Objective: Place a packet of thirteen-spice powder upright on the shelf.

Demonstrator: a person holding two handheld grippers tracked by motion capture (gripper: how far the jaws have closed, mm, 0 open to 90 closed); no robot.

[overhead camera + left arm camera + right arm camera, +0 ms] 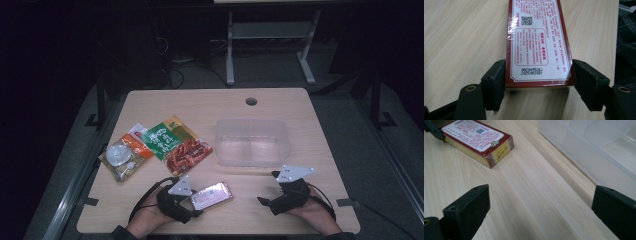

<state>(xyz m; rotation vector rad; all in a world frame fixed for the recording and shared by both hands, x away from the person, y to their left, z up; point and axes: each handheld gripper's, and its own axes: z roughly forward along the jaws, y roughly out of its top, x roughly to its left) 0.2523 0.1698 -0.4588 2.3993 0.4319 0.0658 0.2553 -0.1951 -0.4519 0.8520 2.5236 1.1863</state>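
I am seeing the high view dim and slightly soft, the room behind falling to near black while the table (280, 200) is catching overhead light. In the left gripper view, glare is streaking the box (537, 42) wrap. In the right gripper view, near jaws are blurring and the bin (596, 152) is washing out pale.

Far end of the red box (537, 37) beyond the frame's top edge

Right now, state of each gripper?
Left gripper: shut on the red box, fingers against its sides.
Right gripper: open, nothing between its fingers.
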